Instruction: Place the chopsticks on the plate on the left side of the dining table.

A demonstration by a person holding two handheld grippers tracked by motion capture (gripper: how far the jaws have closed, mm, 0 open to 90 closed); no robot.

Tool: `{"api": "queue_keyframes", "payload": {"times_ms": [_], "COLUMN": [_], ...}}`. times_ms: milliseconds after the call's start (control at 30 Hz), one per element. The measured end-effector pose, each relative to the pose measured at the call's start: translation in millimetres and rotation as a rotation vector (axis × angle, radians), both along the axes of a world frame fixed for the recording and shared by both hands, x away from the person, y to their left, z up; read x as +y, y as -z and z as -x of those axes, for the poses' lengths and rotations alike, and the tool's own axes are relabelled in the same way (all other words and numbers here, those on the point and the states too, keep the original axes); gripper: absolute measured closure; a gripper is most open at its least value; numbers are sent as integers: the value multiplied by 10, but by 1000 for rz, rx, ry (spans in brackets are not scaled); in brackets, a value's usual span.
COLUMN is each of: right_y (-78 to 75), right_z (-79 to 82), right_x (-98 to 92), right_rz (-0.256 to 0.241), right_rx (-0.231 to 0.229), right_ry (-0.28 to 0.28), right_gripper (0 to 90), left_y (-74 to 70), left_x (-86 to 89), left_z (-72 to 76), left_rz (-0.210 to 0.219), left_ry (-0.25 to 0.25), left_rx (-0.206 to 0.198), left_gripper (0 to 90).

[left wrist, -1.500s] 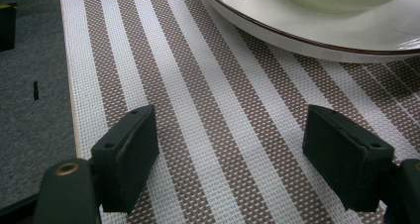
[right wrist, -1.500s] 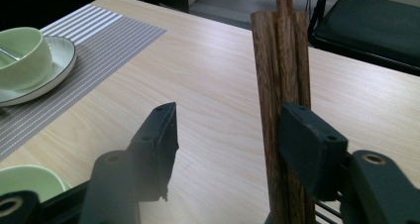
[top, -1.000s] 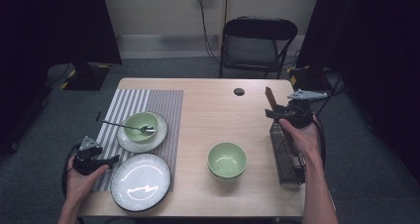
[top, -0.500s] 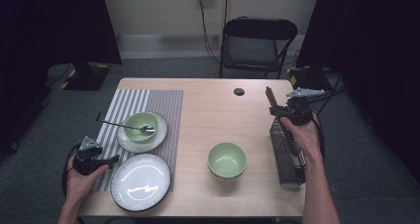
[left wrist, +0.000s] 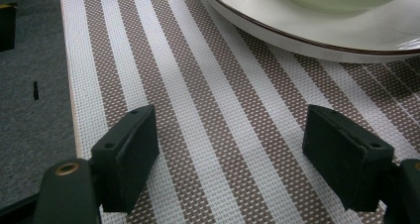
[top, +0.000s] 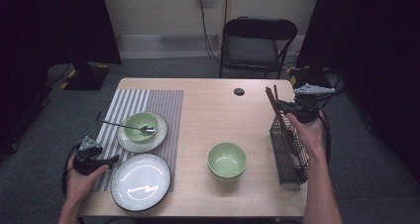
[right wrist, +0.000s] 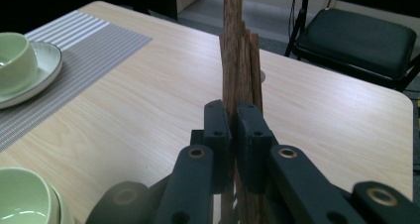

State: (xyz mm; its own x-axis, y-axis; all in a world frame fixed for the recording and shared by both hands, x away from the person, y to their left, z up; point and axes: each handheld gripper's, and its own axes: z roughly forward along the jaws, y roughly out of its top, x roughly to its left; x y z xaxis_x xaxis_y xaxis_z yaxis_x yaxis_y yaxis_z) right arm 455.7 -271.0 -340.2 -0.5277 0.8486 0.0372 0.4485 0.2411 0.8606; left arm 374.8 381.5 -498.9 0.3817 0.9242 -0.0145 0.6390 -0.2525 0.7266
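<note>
Pinching upright chopsticks (right wrist: 237, 60), right tongs (right wrist: 233, 120) above wire basket (top: 289, 149).

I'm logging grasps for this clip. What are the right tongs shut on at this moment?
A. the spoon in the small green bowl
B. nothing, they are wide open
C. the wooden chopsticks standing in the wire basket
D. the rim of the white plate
C: in the right gripper view the right tongs are closed on the wooden chopsticks, which the high view shows rising from the wire basket.
</note>
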Motion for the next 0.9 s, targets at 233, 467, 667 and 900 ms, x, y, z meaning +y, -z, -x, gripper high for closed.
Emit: {"api": "queue_keyframes", "payload": {"times_ms": [233, 467, 667, 900], "right_y": [-1, -10, -77, -120], "right_z": [32, 36, 45, 64], "right_x": [-62, -98, -125, -137], "right_rz": [-54, -87, -82, -98], "right_rx": [-32, -48, -67, -95], "right_ry": [-5, 12, 11, 12], "right_gripper": [850, 850, 851, 851], "left_y": [0, 0, -2, -36], "left_x": [-1, 0, 0, 3], "left_z": [0, 0, 0, -5], "left_rz": [1, -1, -1, 28], "left_ry": [0, 0, 0, -14], "left_rx": [0, 0, 1, 23], "left_gripper": [214, 214, 216, 236]}}
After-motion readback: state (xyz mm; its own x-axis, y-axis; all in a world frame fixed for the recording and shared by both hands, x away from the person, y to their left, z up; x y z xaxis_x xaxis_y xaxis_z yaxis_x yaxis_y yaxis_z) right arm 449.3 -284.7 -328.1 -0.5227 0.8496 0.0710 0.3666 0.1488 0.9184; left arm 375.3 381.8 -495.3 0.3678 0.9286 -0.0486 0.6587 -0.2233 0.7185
